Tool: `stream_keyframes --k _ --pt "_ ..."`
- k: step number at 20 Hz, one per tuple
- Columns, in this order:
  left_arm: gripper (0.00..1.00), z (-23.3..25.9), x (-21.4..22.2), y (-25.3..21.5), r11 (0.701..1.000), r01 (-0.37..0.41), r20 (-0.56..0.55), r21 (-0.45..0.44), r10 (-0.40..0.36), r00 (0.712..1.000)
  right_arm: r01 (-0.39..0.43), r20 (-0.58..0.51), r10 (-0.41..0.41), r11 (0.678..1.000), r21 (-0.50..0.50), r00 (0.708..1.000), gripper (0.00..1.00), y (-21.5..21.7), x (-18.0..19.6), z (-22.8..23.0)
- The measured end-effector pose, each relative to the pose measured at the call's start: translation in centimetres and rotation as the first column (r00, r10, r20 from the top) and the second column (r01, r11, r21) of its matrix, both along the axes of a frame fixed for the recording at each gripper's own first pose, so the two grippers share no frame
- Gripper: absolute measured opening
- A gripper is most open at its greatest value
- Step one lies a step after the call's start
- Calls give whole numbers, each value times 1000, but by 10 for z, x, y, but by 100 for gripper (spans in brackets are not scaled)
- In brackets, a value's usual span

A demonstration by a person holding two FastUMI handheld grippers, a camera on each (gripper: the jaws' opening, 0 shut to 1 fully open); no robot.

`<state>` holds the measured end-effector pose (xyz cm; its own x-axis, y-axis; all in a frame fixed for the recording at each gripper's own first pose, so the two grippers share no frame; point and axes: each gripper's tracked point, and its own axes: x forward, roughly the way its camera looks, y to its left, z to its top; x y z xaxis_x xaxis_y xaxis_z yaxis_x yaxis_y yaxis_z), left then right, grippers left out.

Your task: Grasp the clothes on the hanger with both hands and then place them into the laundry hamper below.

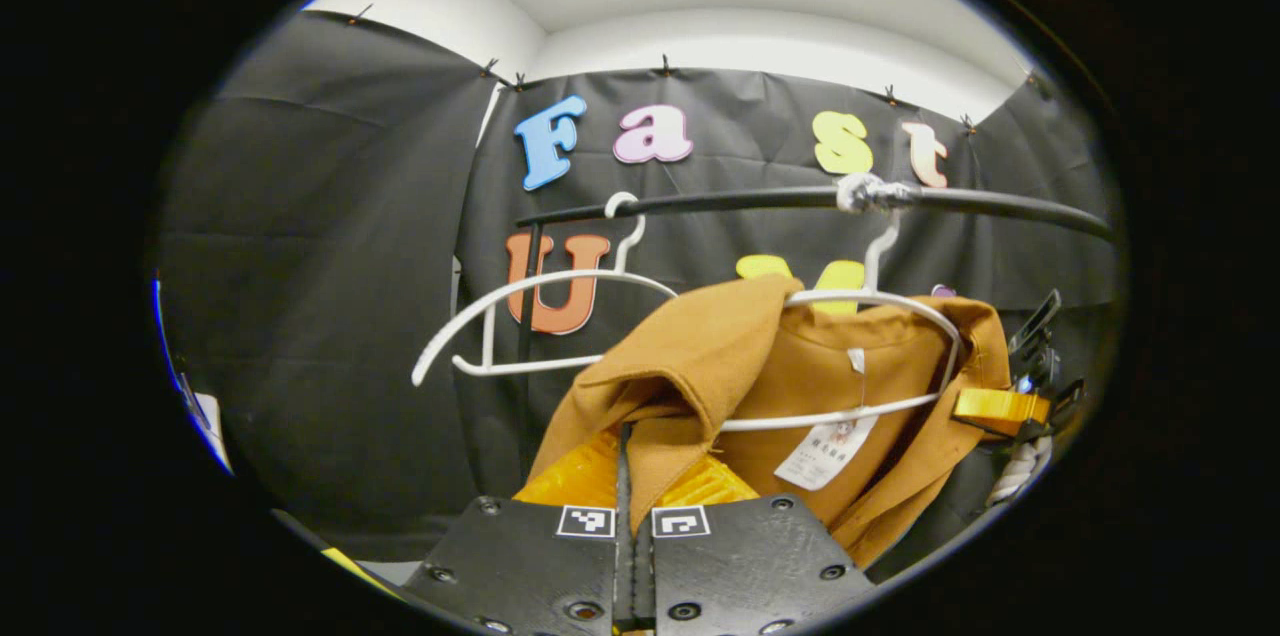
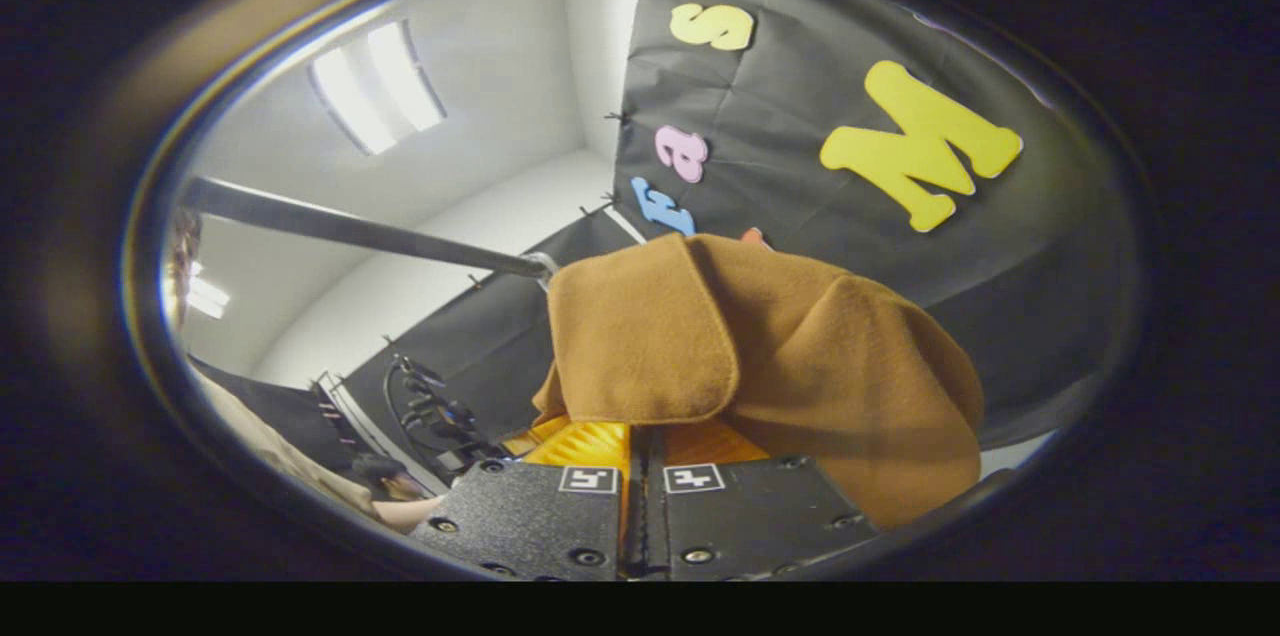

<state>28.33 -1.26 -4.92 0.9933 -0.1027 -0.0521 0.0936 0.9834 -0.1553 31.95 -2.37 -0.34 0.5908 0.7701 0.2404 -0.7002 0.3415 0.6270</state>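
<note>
A brown garment (image 1: 800, 366) hangs on a white hanger (image 1: 880, 301) hooked to the black rail (image 1: 740, 201). In the left gripper view my left gripper (image 1: 628, 461) is shut on a fold of its left shoulder, with cloth between the yellow pads (image 1: 580, 476). At the garment's far shoulder the right gripper (image 1: 1005, 408) shows with its yellow finger against the cloth. In the right gripper view my right gripper (image 2: 642, 444) is shut on a thick fold of the same brown garment (image 2: 760, 346), which bulges over the fingers. The rail (image 2: 350, 231) runs off to the upper left.
An empty white hanger (image 1: 540, 316) hangs on the rail just left of the garment. A garment tag (image 1: 825, 451) dangles inside the collar. A person's sleeve (image 2: 270, 451) and cabled equipment (image 2: 430, 406) sit at the lower left of the right gripper view.
</note>
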Motion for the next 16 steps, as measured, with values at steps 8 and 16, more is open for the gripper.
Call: stream_keyframes --k 8,16 --pt "5 41 25 50 999 -33 69 -18 35 997 -11 62 -2 980 200 998 4 -34 2 51" --pt "0 22 33 51 999 10 21 -39 -9 1000 183 2 -190 945 271 982 3 -94 7 47"
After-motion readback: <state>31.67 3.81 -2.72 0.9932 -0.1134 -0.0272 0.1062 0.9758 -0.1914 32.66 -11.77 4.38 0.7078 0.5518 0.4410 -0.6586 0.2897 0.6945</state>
